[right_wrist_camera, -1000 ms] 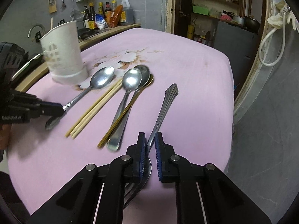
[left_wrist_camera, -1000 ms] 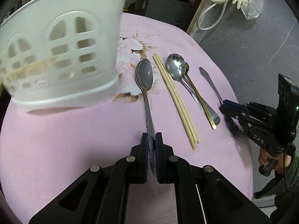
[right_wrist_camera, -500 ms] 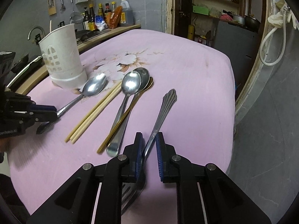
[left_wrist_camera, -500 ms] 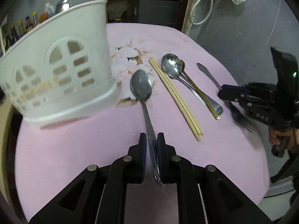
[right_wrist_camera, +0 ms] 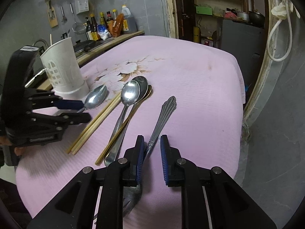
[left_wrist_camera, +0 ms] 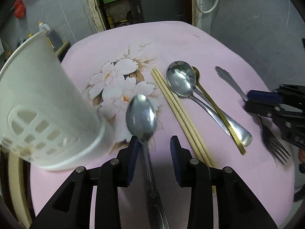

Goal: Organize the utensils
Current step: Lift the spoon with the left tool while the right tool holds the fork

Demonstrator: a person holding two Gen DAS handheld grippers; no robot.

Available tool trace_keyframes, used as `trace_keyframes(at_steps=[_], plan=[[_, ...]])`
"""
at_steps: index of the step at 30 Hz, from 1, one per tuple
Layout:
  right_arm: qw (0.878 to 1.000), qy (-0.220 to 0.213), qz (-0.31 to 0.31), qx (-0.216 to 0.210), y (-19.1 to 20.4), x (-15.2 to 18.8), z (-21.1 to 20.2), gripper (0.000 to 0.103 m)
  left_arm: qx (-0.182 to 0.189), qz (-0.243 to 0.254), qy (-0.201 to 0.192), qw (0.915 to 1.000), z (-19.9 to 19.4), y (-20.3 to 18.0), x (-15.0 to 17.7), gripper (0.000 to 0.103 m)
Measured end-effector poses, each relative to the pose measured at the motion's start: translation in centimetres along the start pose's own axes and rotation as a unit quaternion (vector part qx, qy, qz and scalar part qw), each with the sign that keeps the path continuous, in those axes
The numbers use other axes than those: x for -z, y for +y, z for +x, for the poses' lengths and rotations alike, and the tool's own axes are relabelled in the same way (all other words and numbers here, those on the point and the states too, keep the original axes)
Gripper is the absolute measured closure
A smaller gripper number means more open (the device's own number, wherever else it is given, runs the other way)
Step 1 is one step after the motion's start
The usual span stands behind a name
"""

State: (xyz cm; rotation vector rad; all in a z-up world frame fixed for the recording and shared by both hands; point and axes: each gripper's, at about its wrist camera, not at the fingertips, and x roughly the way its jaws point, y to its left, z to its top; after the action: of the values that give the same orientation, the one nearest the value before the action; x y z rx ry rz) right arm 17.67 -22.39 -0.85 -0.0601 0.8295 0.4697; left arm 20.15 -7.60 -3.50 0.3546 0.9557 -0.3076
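On the pink floral tablecloth (left_wrist_camera: 171, 38) lie a silver spoon (left_wrist_camera: 142, 112), a pair of wooden chopsticks (left_wrist_camera: 179, 112), a larger silver spoon (left_wrist_camera: 181, 82) over a gold spoon (left_wrist_camera: 215, 105), and a fork (left_wrist_camera: 274, 147). My left gripper (left_wrist_camera: 154, 143) is open, its jaws on either side of the first spoon's neck; the spoon lies against the left pad. My right gripper (right_wrist_camera: 151, 143) is open around the fork's handle (right_wrist_camera: 162, 116). A white slotted utensil holder (left_wrist_camera: 38, 103) stands upright at the left, and also shows in the right wrist view (right_wrist_camera: 63, 66).
The table's right edge (right_wrist_camera: 240, 87) drops to a grey floor. A counter with bottles (right_wrist_camera: 112, 24) and a sink lies behind the holder. A doorway with shelves (right_wrist_camera: 209, 11) is at the back.
Both grippers have opened and let go: the left released the spoon, the right released the fork. The left gripper has moved forward along the spoon toward its bowl.
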Motion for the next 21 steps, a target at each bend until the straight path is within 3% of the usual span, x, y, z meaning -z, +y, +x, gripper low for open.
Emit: trace_keyframes(at_steps=[7, 15, 21], plan=[[1.0, 0.002, 0.0, -0.006, -0.2, -0.1, 0.0, 0.089, 0.002, -0.017, 0.001, 0.9998, 0.9, 0.8, -0.9, 0.071], [1.0, 0.003, 0.0, 0.001, 0.0, -0.2, 0.1, 0.089, -0.029, 0.025, -0.003, 0.9993, 1.3, -0.7, -1.5, 0.071], [1.0, 0.005, -0.004, 0.012, 0.4, -0.1, 0.0, 0.089, -0.009, 0.01, -0.011, 0.9999, 1.6, -0.4, -1.4, 0.076]])
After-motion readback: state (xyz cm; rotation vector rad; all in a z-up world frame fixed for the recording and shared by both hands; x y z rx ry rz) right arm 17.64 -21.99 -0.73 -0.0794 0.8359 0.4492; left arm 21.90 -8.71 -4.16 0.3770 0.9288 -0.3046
